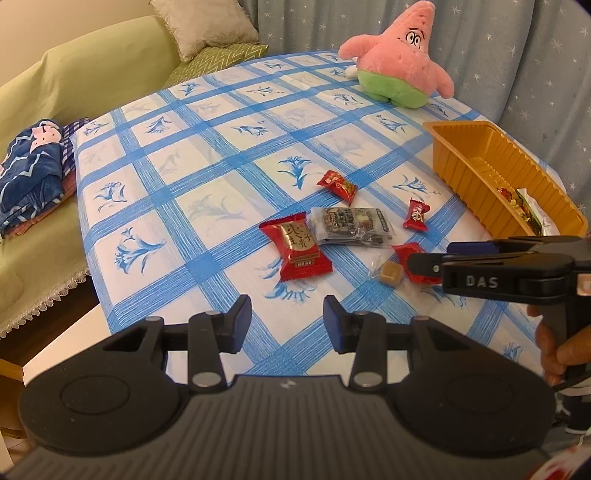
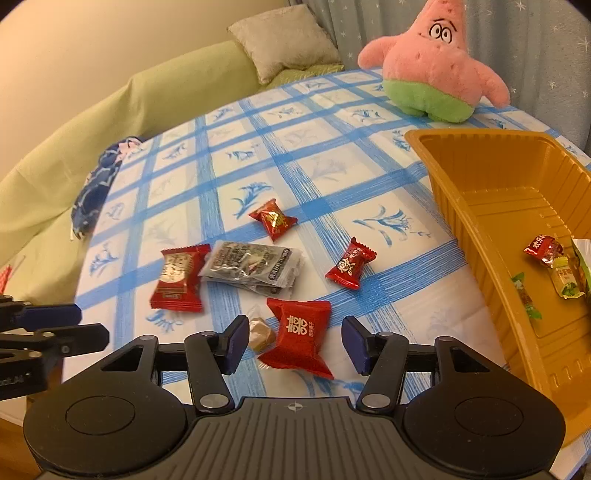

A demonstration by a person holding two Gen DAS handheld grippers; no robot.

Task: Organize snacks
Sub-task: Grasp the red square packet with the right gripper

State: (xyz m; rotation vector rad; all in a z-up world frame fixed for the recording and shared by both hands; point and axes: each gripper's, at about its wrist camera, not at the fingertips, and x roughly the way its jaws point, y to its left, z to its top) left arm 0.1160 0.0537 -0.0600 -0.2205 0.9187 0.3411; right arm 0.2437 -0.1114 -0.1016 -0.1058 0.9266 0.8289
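Several wrapped snacks lie on the blue-checked tablecloth [image 1: 207,155]. A red double-happiness packet [image 2: 300,336] lies between the open fingers of my right gripper [image 2: 295,341], beside a tan candy [image 2: 260,334]. Farther off lie a large red packet [image 2: 179,277], a grey clear packet [image 2: 251,266] and two small red candies [image 2: 273,218] [image 2: 351,263]. The orange tray [image 2: 480,206] at right holds a few snacks [image 2: 545,251]. My left gripper [image 1: 287,319] is open and empty, short of the large red packet [image 1: 297,245]. The right gripper [image 1: 428,264] also shows in the left wrist view.
A pink star plush [image 1: 399,59] stands at the table's far edge. A green sofa [image 1: 74,74] with a cushion [image 1: 207,26] and a folded blue blanket [image 1: 29,166] lies left of the table. A starry curtain [image 1: 517,44] hangs behind.
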